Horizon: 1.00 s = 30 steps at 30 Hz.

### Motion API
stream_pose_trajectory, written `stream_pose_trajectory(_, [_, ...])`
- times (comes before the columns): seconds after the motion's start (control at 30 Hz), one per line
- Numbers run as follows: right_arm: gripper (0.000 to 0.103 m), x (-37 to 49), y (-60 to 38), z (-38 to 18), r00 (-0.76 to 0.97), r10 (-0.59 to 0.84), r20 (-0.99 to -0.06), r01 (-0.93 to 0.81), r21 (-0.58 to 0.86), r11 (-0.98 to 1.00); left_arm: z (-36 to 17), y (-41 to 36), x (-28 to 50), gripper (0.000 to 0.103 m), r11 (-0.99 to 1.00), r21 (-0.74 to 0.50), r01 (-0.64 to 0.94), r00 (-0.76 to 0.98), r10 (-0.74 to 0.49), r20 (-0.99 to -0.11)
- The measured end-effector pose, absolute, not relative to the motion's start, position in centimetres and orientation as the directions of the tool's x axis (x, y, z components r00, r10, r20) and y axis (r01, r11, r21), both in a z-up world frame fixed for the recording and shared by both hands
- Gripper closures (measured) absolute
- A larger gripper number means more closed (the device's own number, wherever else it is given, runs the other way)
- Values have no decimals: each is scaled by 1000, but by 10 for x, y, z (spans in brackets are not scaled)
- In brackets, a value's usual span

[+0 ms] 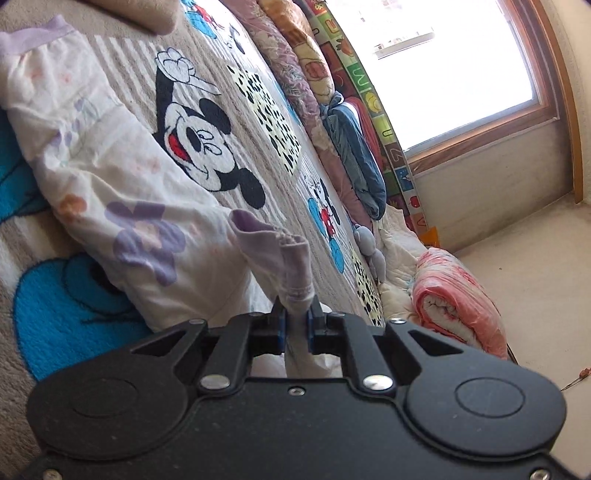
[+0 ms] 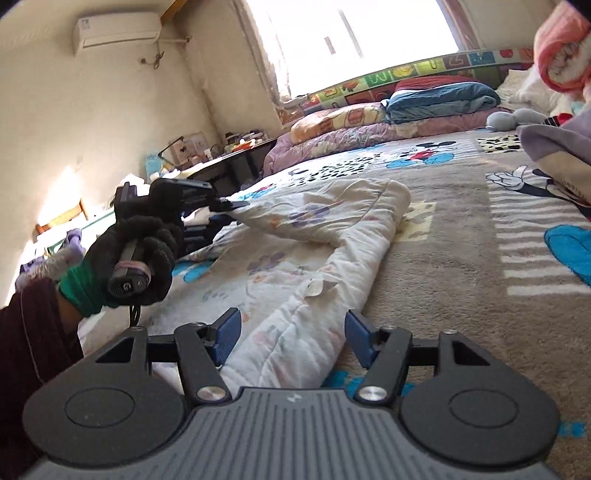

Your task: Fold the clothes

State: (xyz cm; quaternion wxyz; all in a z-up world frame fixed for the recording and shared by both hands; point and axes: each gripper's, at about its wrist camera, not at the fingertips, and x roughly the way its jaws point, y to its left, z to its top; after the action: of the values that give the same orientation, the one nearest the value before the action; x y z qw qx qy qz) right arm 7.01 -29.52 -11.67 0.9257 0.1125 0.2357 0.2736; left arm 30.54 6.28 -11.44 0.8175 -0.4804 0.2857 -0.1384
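While the left gripper [image 1: 295,314] pinches the floral garment's [image 1: 110,177] lilac cuff [image 1: 273,243], the right gripper [image 2: 291,332], jaws wide, should clamp the near hem squarely.

A lived-in bedroom in a home is showing here. A cartoon-mouse blanket [image 2: 461,229] is covering a wide bed and stretching away ahead of the fingertips. Beyond the fingers, folded quilts [image 2: 439,98] are lying stacked along a bright window [image 1: 443,66], with an alphabet play mat [image 1: 384,122] standing against the sill. High to the left of the right fingers, an air conditioner [image 2: 116,31] is hanging on the plaster wall, and below it a cluttered dark side table [image 2: 229,158] is standing beside the bed.
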Motion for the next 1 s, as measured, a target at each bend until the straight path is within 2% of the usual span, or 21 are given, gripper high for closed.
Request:
stream_pose_trajectory(0.13, [40, 62, -258, -122, 698, 563, -442, -538, 194, 820, -113, 58, 301, 95, 536, -843, -41, 788, -502, -357])
stream_pose_trajectory(0.27, [40, 60, -245, -120, 724, 529, -444, -542, 109, 833, -105, 53, 298, 95, 610, -792, -14, 800, -469, -376])
stream_pose_trajectory(0.5, [39, 63, -245, -122, 690, 559, -459, -569, 133, 812, -104, 48, 299, 95, 644, -765, 0, 803, -456, -384])
stream_pose_trajectory(0.57, [39, 64, -243, -123, 688, 566, -454, -572, 139, 808, -100, 42, 302, 94, 693, -721, 20, 785, -458, -418])
stream_pose_trajectory(0.6, [39, 65, -242, -123, 686, 571, -451, -574, 148, 806, -97, 39, 300, 89, 720, -693, 32, 784, -448, -430])
stream_pose_trajectory(0.63, [39, 65, -241, -124, 685, 572, -452, -573, 150, 805, -90, 35, 297, 78, 756, -653, 48, 787, -431, -442])
stream_pose_trajectory(0.7, [39, 65, -240, -125, 685, 570, -454, -574, 146, 806, -80, 29, 286, 62, 822, -566, 64, 798, -383, -465])
stream_pose_trajectory(0.83, [39, 62, -245, -119, 688, 580, -436, -576, 159, 802, -66, 12, 255, 60, 918, -390, 74, 804, -287, -522])
stream_pose_trajectory(0.93, [39, 53, -250, -111, 687, 599, -412, -591, 163, 790, -67, -4, 226, 60, 883, -437, 170, 748, -405, -525])
stream_pose_trajectory(1.0, [39, 43, -255, -105, 682, 610, -404, -605, 156, 781, -73, -14, 210, 60, 811, -541, 224, 677, -529, -512])
